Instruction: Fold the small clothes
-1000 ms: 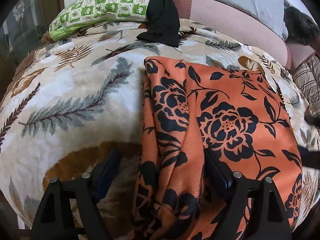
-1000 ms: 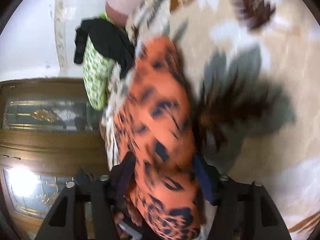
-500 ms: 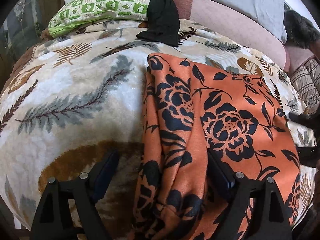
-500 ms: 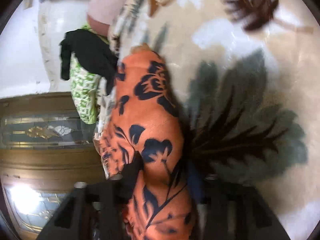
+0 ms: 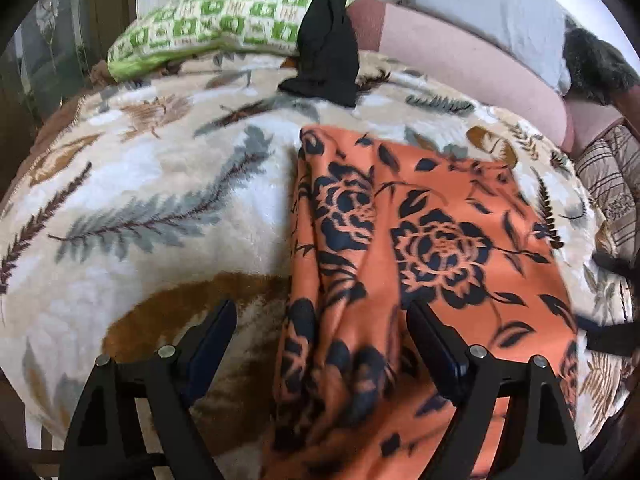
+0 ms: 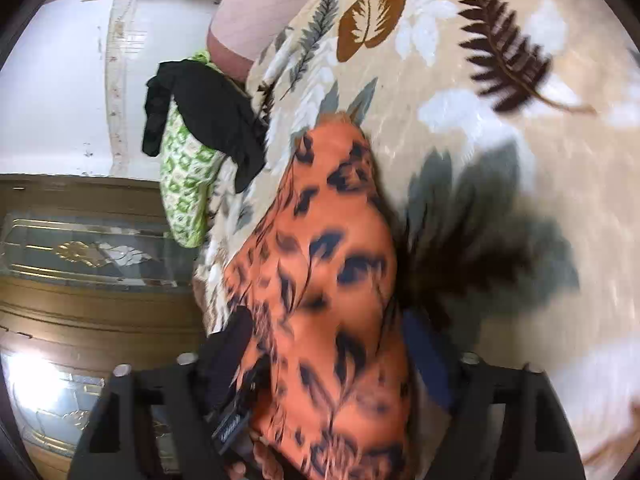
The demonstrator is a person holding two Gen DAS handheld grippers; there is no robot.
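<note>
While both claws, left (image 5: 320, 344) and right (image 6: 324, 356), stood spread, the right just opening, I judged the orange garment (image 5: 440, 240) between them soft, best pinched at its edge.

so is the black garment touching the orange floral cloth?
Apart. The left wrist view shows bare leaf-print blanket between the black garment and the orange floral cloth.

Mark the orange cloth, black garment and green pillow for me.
Orange cloth (image 5: 440, 240), left wrist view, big flower print.
Black garment (image 5: 328, 52), left wrist view, hanging middle.
Green pillow (image 5: 208, 28), left wrist view, checked top face.
</note>
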